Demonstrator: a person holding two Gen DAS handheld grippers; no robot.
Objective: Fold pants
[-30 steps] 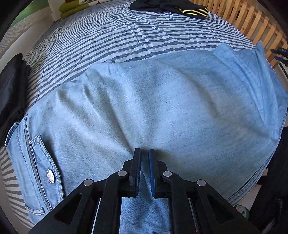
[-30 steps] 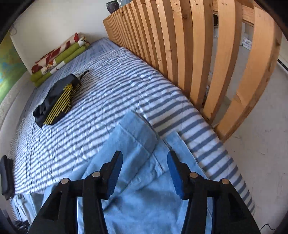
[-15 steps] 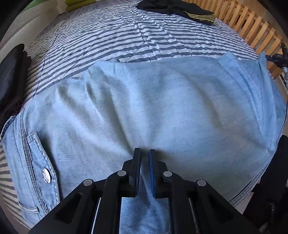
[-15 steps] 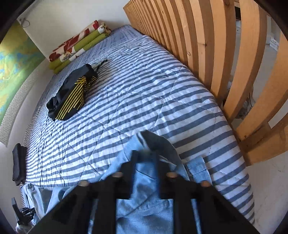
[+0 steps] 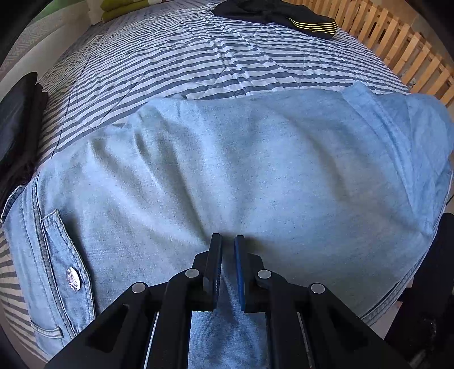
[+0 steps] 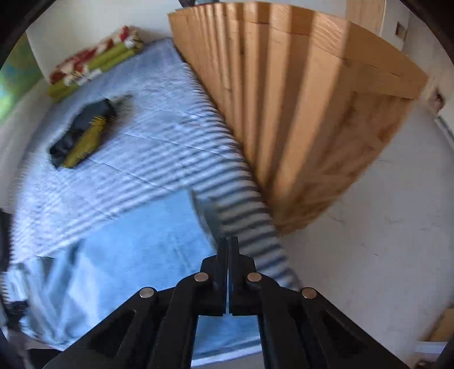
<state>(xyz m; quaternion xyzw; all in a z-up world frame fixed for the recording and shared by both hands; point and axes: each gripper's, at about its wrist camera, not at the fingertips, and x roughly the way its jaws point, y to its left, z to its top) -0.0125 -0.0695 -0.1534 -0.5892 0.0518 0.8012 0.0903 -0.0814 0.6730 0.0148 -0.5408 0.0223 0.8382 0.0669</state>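
Striped bed (image 5: 215,54) carries light-blue denim pants (image 5: 255,170), spread flat across near edge w/ pocket end at left. Left hand-held gripper (image 5: 227,249) pinches a denim fold. Right hand-held gripper (image 6: 227,249) fully closed over pants' leg end; grip on fabric unclear, view blurred.

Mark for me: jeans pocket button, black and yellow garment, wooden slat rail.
jeans pocket button (image 5: 73,278), left wrist view, centre of the metal button.
black and yellow garment (image 5: 313,25), left wrist view, yellow-striped end.
wooden slat rail (image 6: 283,113), right wrist view, a slat's face.

Striped bed (image 5: 227,65) carries denim pants (image 5: 241,176) and, seemingly, dark clothing (image 5: 272,14).
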